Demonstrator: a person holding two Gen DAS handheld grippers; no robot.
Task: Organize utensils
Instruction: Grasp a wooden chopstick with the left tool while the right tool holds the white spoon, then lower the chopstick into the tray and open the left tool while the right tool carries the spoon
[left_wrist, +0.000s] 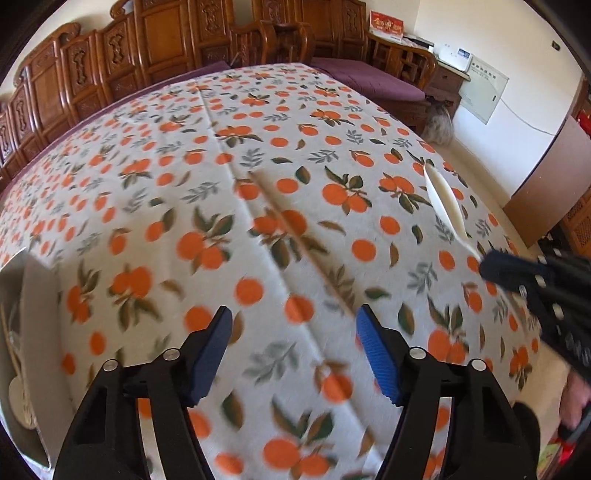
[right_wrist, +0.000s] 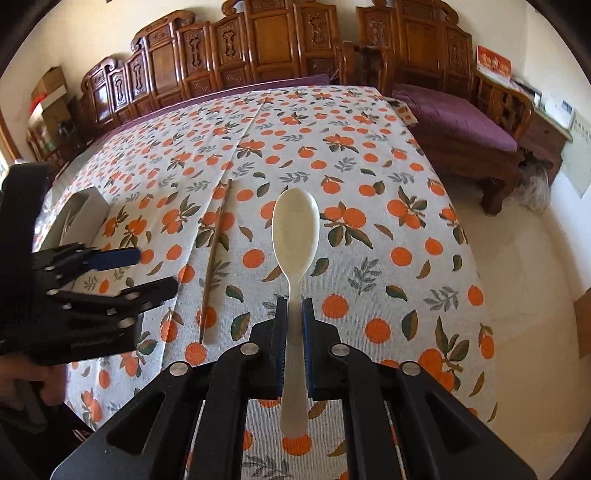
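One cream plastic rice spoon (right_wrist: 295, 229), oval-bowled, is clamped by its handle in the right gripper (right_wrist: 294, 325). Left gripper (left_wrist: 294, 350) stands agape, holding nothing.

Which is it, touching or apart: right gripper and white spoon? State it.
Touching. The right wrist view shows the right gripper clamped on the white spoon handle.

Two wrist fisheyes, close above the worktop (left_wrist: 258, 236), facing the carved wooden seats (right_wrist: 258, 48).

Each looks forward along its own tongs. Both share the orange-print cloth, the purple cushion (right_wrist: 458, 114), and each other's tongs at the frame edge.
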